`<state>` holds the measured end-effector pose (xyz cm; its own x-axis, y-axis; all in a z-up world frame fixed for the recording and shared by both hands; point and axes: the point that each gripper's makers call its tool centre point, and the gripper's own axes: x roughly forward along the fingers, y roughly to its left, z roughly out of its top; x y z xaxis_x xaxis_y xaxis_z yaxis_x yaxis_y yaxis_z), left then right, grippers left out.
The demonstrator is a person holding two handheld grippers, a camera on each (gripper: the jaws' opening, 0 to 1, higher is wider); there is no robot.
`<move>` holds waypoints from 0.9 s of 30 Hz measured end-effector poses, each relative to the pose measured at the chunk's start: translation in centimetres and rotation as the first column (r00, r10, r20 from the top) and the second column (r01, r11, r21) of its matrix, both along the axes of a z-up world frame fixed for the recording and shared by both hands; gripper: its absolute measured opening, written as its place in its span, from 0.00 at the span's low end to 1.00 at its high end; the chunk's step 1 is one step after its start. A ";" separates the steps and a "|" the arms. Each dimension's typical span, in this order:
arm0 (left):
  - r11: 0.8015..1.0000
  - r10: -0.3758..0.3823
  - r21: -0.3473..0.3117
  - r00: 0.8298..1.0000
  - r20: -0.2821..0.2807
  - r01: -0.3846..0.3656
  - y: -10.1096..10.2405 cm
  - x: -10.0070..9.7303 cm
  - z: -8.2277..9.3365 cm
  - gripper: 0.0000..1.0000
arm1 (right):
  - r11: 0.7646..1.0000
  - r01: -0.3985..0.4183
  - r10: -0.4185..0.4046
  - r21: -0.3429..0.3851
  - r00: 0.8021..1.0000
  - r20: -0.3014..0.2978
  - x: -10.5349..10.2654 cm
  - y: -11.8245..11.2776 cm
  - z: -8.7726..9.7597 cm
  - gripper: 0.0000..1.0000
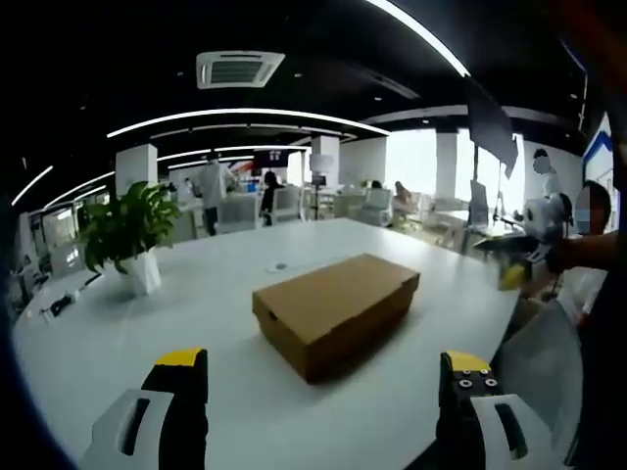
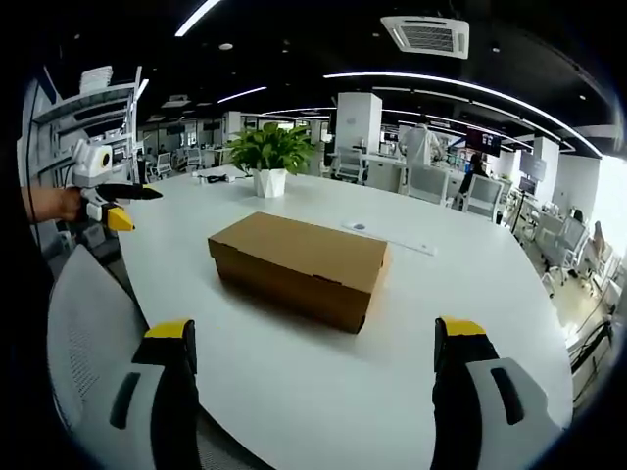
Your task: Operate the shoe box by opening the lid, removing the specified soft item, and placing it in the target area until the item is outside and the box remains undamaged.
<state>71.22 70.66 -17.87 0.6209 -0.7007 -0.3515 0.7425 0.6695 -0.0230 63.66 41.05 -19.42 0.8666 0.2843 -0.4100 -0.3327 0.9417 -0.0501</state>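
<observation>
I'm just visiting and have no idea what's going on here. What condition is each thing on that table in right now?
shoe box: lid closed, flat on the table, untouched.
left gripper: fingers open, empty, short of the box.
right gripper: fingers open, empty, short of the box.
potted plant: upright.
white table: bears the box and plant.

An open-plan office: rows of desks and chairs (image 2: 476, 196), ceiling light strips, a potted plant (image 2: 268, 157).
</observation>
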 end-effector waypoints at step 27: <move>1.000 -0.002 -0.001 1.000 0.001 0.002 0.0 -0.1 0.0 1.00 | 1.000 -0.010 0.010 0.002 1.000 0.004 0.0 0.2 0.2 0.96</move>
<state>71.07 70.70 -17.84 0.6198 -0.7025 -0.3498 0.7439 0.6679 -0.0230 63.62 41.26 -19.22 0.8656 0.2936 -0.4056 -0.3414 0.9386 -0.0492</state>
